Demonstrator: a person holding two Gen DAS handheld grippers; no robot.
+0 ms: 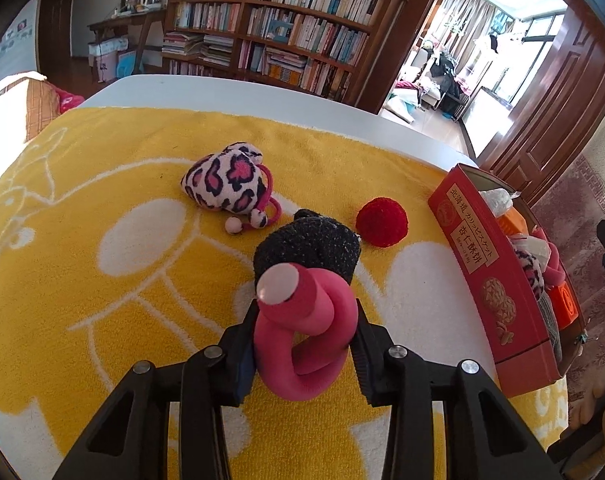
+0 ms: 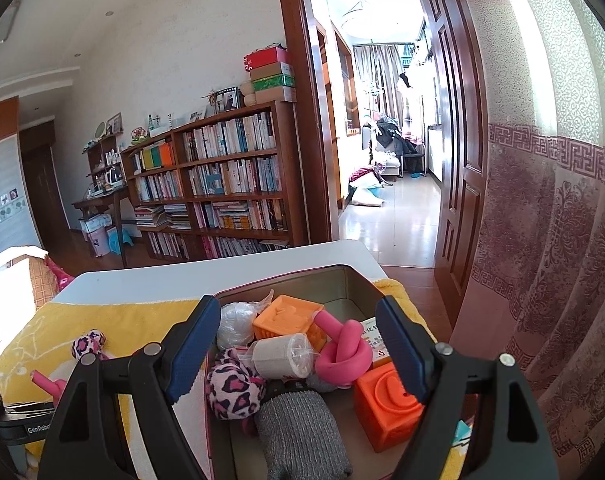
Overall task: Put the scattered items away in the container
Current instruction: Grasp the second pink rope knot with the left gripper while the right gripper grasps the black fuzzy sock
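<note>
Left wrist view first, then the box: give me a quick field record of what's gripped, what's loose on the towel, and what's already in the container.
left gripper: shut on pink foam twist
right gripper: open, empty, above red box
loose on yellow towel: leopard-print pouch, black knit item, red pom-pom
in box: orange blocks, knotted pink foam, grey knit, leopard plush, white roll

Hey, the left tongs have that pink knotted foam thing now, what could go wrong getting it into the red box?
The left tongs pinch only the soft loop of the pink foam knot, so it may squash and slip out. The black fuzzy item touches the knot and could be dragged. The red box already looks crowded, so the knot might roll off the pile.
</note>
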